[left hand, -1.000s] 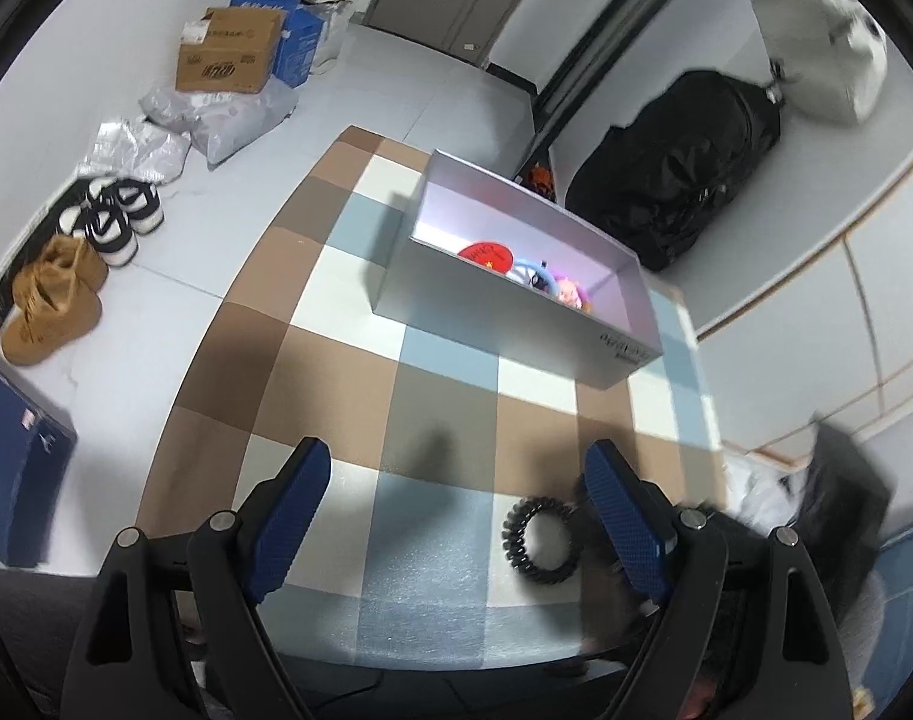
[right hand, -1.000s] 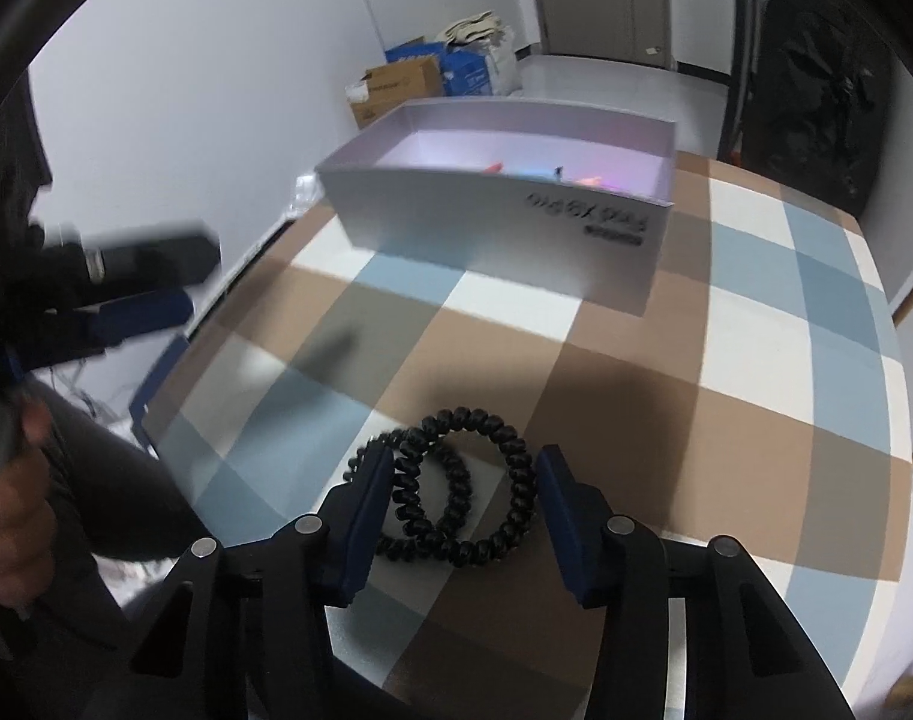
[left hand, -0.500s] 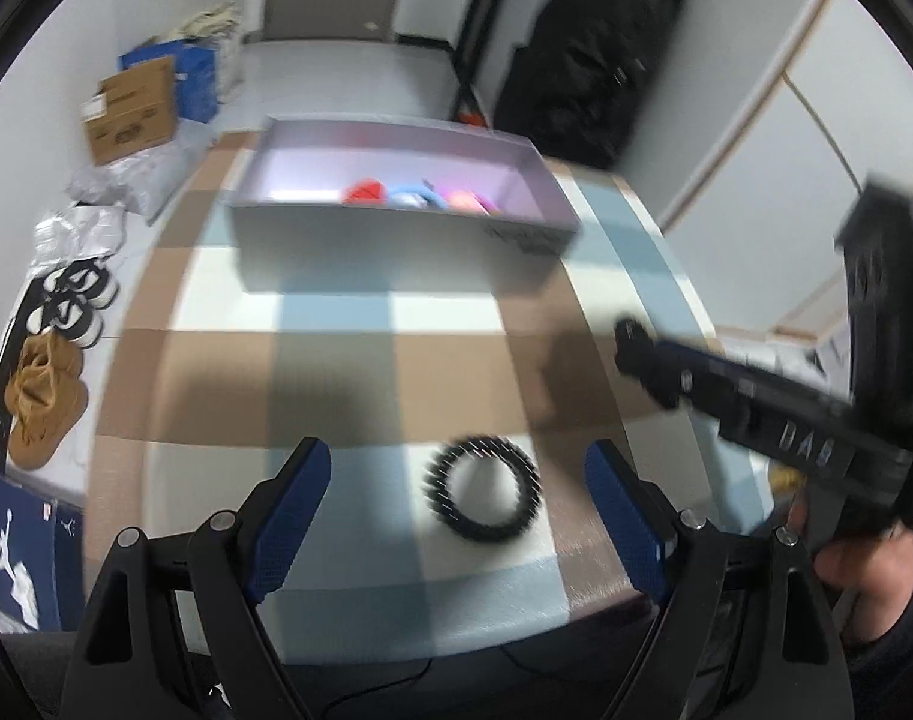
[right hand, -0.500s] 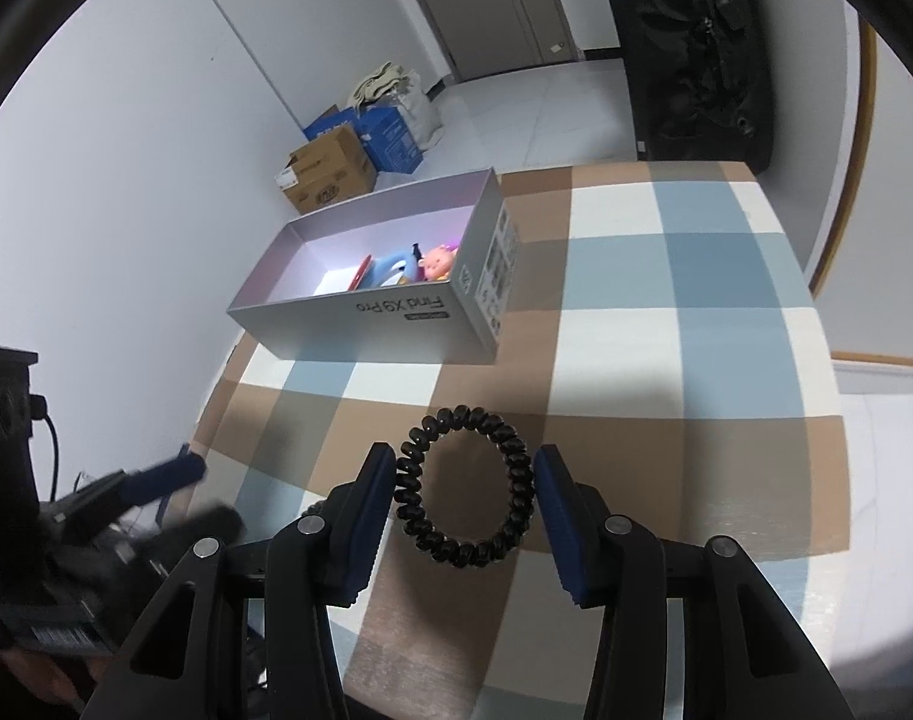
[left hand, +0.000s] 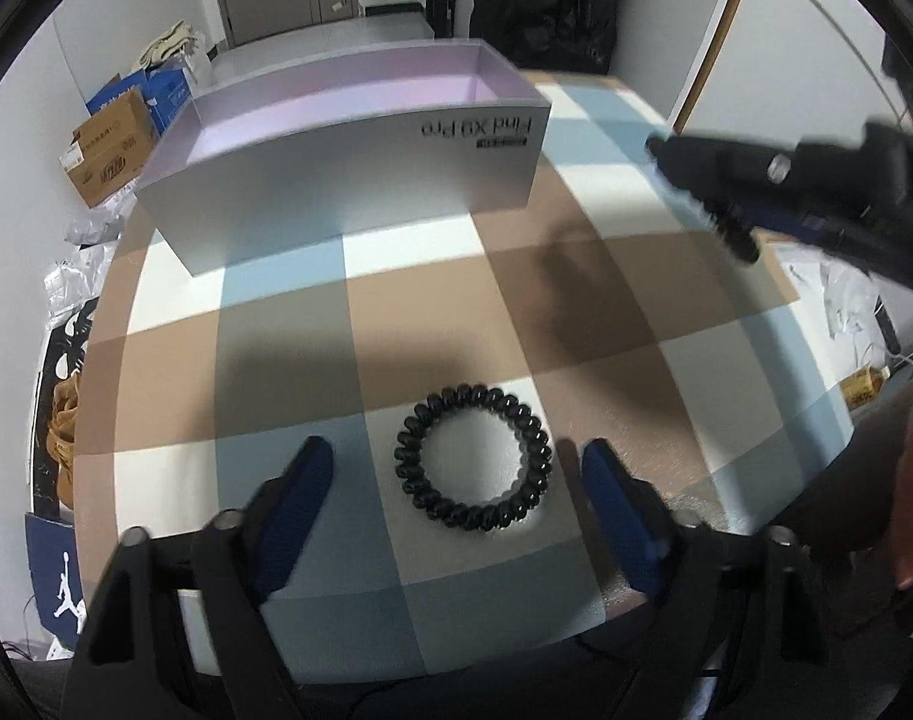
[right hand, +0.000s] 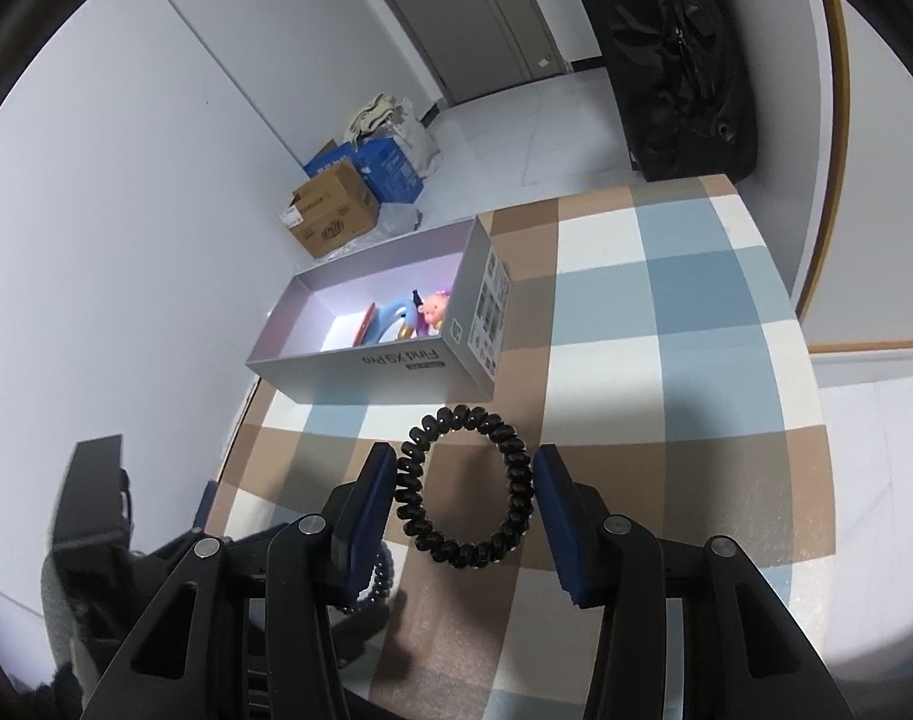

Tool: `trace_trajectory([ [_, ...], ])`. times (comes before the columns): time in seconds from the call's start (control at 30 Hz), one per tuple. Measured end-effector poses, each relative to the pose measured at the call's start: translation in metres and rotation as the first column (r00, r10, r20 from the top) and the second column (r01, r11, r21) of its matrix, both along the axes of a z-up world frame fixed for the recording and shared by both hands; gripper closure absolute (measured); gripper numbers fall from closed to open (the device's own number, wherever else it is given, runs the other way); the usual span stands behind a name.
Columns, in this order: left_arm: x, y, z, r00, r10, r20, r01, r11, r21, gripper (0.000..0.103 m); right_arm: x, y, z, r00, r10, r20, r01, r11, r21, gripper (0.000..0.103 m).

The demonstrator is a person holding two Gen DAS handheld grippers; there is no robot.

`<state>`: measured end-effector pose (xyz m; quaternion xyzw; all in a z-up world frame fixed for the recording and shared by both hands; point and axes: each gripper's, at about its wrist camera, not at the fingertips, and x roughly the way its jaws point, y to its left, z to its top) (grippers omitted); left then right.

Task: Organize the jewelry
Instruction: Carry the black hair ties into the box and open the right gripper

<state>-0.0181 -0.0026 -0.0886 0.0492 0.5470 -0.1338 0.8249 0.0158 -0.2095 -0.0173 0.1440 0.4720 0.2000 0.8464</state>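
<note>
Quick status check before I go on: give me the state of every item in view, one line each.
left gripper: open, straddling a coil tie, not touching
coil hair tie on table: flat on the checked cloth
right gripper: shut on second coil tie
held coil hair tie: lifted, upright
grey box: lidless, trinkets inside

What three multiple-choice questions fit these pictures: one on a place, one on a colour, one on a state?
1. Where does the loose hair tie lie?
A. In the silver box
B. On the checked cloth
C. On the floor

2. What colour is it?
A. Red
B. White
C. Black

3. How is the left gripper?
A. Open, holding nothing
B. Shut on the tie
C. Inside the box

Answers:
1. B: the tie rests flat on the cloth, in front of the box.
2. C: its coils are glossy black.
3. A: both blue fingers stand apart from the tie, one on each side.
</note>
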Motion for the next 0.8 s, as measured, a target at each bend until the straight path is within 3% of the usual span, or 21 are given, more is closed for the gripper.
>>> trace_trajectory([
  [0.17,0.000,-0.002,0.006,1.000,-0.020,0.004,0.020,1.000,0.023,0.043,0.003,-0.005,0.001,1.000,-0.021,-0.014,0.021,1.000,0.017,0.057],
  [0.23,0.003,0.000,0.008,1.000,-0.013,0.002,0.013,1.000,0.012,0.057,0.005,-0.007,0.001,0.999,-0.028,-0.022,0.028,0.999,0.026,0.057],
  [0.53,0.014,0.011,0.016,0.998,0.027,-0.050,-0.034,0.990,-0.134,0.063,0.010,-0.003,0.008,1.000,-0.025,-0.006,0.025,0.999,0.043,0.057],
  [0.8,0.020,0.023,0.043,0.996,0.076,0.044,-0.066,0.980,-0.190,0.063,0.021,0.002,0.014,1.000,-0.021,0.007,0.020,0.998,0.059,0.057],
])
